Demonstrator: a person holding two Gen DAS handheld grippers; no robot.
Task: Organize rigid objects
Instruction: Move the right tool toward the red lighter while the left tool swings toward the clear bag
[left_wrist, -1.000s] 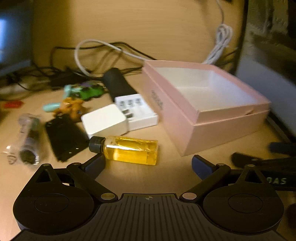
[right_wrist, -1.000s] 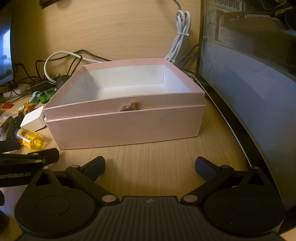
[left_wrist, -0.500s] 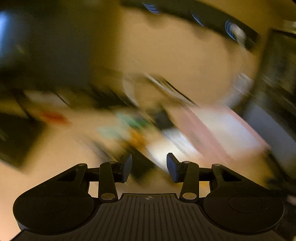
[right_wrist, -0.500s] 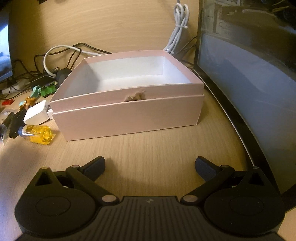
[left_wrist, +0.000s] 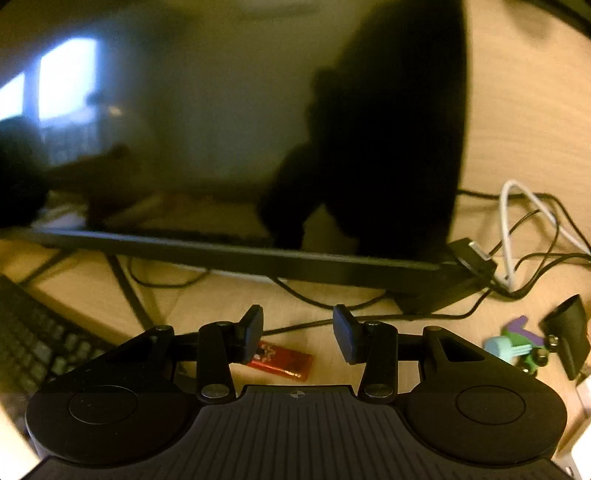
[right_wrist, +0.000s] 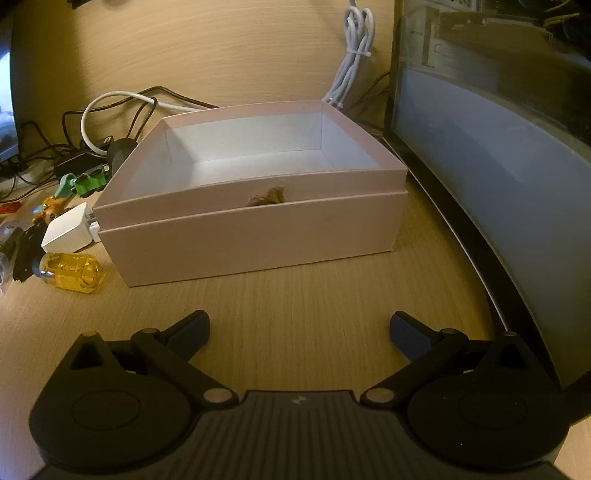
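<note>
My left gripper (left_wrist: 297, 334) is partly open with nothing between its fingers. It hovers over a small red flat object (left_wrist: 280, 361) lying on the desk, close to the left finger. My right gripper (right_wrist: 299, 332) is wide open and empty, in front of an open, empty pink box (right_wrist: 255, 218). Left of the box lie a yellow bottle with a black cap (right_wrist: 70, 272), a white charger (right_wrist: 68, 232), a black block, green and orange toys (right_wrist: 79, 184). The green-purple toy (left_wrist: 515, 345) shows at the left wrist view's right edge.
A dark monitor (left_wrist: 240, 140) on a stand fills the left wrist view, with a keyboard (left_wrist: 40, 339) at left and cables (left_wrist: 517, 236) at right. Another monitor (right_wrist: 498, 129) stands right of the box. Cables (right_wrist: 118, 107) run behind it.
My left gripper swung left, away from the bottle and box, towards the monitor and the red object, and its fingers narrowed. My right gripper drew back slightly from the box.
</note>
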